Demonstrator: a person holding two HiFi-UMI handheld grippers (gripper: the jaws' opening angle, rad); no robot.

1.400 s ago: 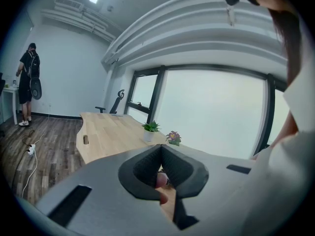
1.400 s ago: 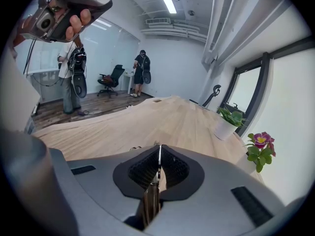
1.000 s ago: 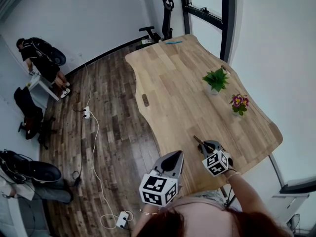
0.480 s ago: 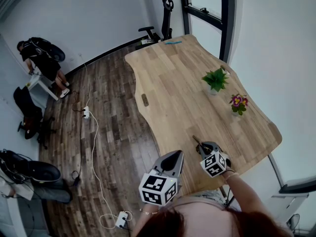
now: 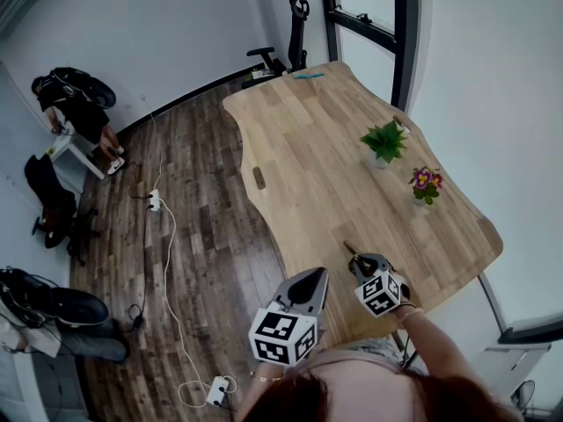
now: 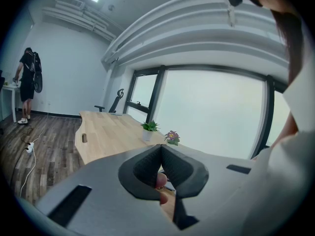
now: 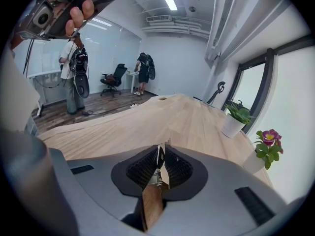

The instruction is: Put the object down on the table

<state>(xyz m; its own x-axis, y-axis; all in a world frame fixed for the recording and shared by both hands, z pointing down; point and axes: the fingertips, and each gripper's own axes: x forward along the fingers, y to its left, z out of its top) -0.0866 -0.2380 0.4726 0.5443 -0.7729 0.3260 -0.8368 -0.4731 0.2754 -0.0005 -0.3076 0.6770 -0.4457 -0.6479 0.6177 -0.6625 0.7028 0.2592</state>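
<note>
My right gripper point(image 5: 362, 260) is over the near end of the wooden table point(image 5: 308, 148), shut on a thin wood-handled tool with a metal blade point(image 7: 156, 173). The tool stands on edge between the jaws, and its dark tip point(image 5: 349, 249) pokes out toward the table's middle. Whether it touches the tabletop is hidden. My left gripper point(image 5: 310, 277) hangs by the table's near left edge, jaws pressed together with nothing between them point(image 6: 161, 154).
A green potted plant point(image 5: 384, 141) and a pink flowering pot point(image 5: 425, 183) stand near the table's right edge. A small blue item point(image 5: 310, 75) lies at the far end, with an office chair point(image 5: 286, 47) beyond. A person point(image 5: 75, 112) stands far left; cables and power strips point(image 5: 155, 202) cross the floor.
The right gripper with the tool has drifted slightly to the left. The left gripper has stayed put.
</note>
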